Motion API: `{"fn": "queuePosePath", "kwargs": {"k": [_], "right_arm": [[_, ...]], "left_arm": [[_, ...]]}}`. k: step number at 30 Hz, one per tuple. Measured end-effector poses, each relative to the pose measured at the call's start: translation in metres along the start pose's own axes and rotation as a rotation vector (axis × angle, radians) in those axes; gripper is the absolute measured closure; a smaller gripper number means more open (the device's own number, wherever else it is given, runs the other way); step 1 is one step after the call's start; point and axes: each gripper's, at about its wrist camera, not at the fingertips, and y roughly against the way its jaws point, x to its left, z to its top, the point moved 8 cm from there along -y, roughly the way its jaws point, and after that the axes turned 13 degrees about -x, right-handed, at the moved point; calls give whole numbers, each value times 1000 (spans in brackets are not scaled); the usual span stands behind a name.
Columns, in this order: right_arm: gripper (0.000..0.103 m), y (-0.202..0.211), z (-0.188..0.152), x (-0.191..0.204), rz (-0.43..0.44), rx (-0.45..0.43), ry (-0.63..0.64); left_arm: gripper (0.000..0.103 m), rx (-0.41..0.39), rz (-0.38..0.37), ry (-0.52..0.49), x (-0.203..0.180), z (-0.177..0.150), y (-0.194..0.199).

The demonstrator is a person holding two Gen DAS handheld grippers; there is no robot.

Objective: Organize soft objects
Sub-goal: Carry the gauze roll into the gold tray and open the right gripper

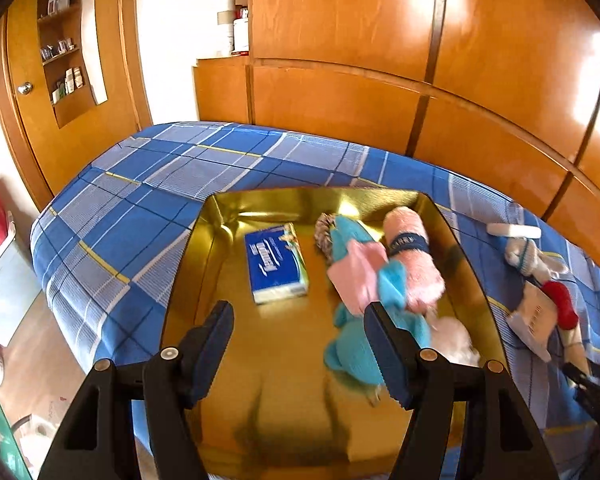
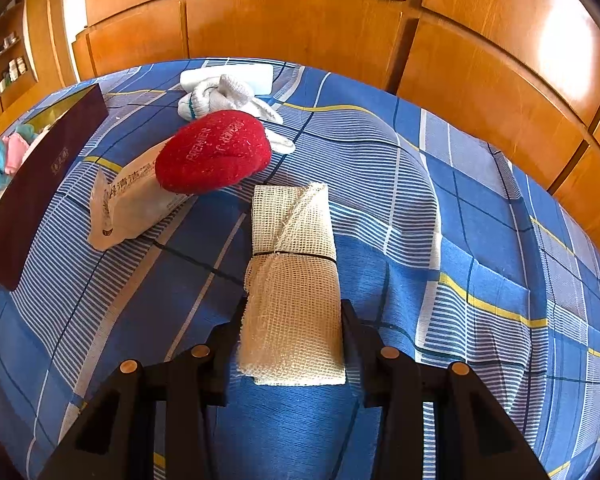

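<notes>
In gold box (image 1: 204, 280): tissue pack (image 1: 276, 264), blue plush (image 1: 360, 344), pink towel roll (image 1: 414, 256). On bed (image 2: 460, 240): red pouch (image 2: 214, 152), white socks (image 2: 224, 96), wipes packet (image 2: 136, 200). Left hand-held gripper (image 1: 300, 344) released, empty; right hand-held gripper (image 2: 292, 344) grasping mesh cloth roll (image 2: 292, 264).

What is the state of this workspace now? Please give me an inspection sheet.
Surface: bed with blue plaid sheet.
Job's things: gold box holds tissue pack, blue-pink plush, pink towel roll; outside lie red pouch, wipes packet, white socks.
Clutter: nothing seen.
Grippers: left claw open, empty, above box; right claw shut on mesh cloth roll.
Cables: nothing seen.
Surroundings: wooden wardrobe.
</notes>
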Motion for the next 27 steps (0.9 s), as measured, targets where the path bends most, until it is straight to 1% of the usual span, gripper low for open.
{"fn": "queuePosePath", "kwargs": {"k": [11, 16, 23, 25, 27], "right_arm": [[62, 1, 0, 0, -6, -3, 13], [63, 1, 0, 1, -12, -3, 14], [64, 1, 2, -1, -5, 12, -16], [65, 3, 5, -3, -14, 12, -23], [65, 8, 12, -8, -32, -6, -43]], "left_arm": [[34, 27, -21, 12, -8, -26, 22], [34, 7, -15, 15, -6, -27, 30], [34, -22, -20, 23, -2, -25, 43], [34, -25, -19, 22, 1, -26, 44], [34, -24, -17, 32, 4, -26, 45]]}}
